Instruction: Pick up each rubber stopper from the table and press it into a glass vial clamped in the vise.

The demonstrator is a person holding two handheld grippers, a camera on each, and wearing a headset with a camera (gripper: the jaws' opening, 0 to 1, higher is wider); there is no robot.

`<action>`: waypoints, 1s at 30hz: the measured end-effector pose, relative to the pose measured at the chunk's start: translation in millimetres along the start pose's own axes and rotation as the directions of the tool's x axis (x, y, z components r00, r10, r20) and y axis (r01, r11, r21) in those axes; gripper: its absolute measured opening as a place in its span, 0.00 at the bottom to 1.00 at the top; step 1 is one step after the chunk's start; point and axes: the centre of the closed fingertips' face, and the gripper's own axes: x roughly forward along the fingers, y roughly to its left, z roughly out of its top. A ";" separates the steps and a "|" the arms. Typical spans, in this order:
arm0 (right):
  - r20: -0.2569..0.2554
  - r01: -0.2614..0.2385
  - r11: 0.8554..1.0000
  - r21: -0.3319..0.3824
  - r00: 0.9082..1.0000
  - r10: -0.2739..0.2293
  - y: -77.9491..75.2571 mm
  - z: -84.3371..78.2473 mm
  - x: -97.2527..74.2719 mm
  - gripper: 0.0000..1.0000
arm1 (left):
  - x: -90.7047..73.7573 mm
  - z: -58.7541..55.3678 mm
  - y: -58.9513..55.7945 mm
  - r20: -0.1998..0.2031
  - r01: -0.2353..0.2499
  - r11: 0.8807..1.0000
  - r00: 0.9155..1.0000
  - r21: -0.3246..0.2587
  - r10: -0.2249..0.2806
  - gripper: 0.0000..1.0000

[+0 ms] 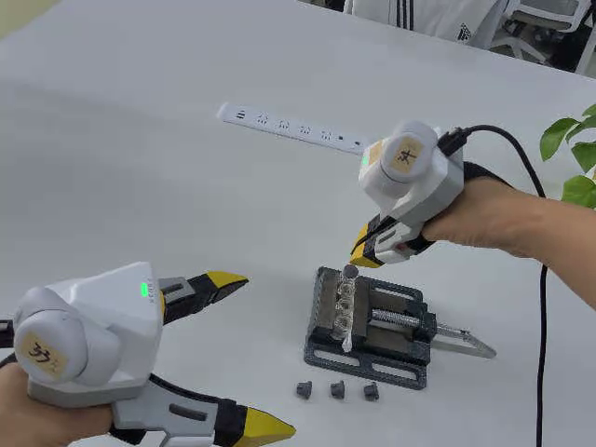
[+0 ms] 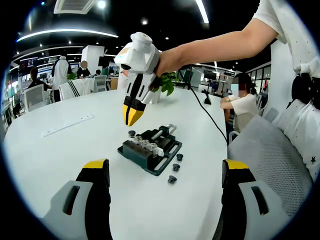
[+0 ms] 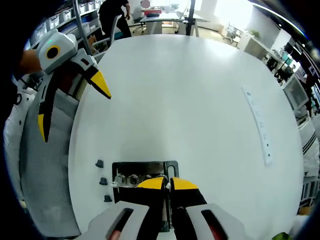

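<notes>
- I see a bare white table point(image 1: 140, 168) in an open office; the left gripper view shows desks, chairs, seated people and ceiling lights behind it.
- A white power strip point(image 1: 289, 128) lies at the far side of the table, and a leafy plant point(image 1: 575, 158) stands at the right edge.
- My left gripper point(image 1: 253, 354) is low on the left, its yellow-tipped jaws spread wide with nothing between them, well apart from the work.
- Three loose rubber stoppers point(image 1: 337, 389) lie in a row just in front of the vise point(image 1: 405, 349).
- The vise clamps a row of glass vials point(image 1: 343, 312); the farthest one carries a dark stopper point(image 1: 350, 271).
- My right gripper point(image 1: 358, 256) hangs just above that stopper, its jaws pressed together and pinching nothing I can see.
</notes>
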 end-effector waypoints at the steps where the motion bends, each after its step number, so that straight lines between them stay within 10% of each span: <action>1: 0.013 0.000 1.000 0.010 1.000 0.000 -1.3 1.0 -1.5 0.02 | 0.1 0.1 -0.3 -0.001 0.001 1.000 1.000 0.001 -0.001 0.92; 15: 0.126 0.061 0.994 0.090 0.989 -0.072 7.6 -11.1 -37.9 0.14 | 1.0 0.8 -7.7 -0.019 0.030 0.999 0.999 0.021 -0.029 0.92; 30: 0.264 0.119 0.969 0.217 0.949 -0.176 31.0 -33.9 -77.5 0.25 | 2.1 -2.7 -16.6 -0.057 0.065 0.997 0.996 0.046 -0.062 0.89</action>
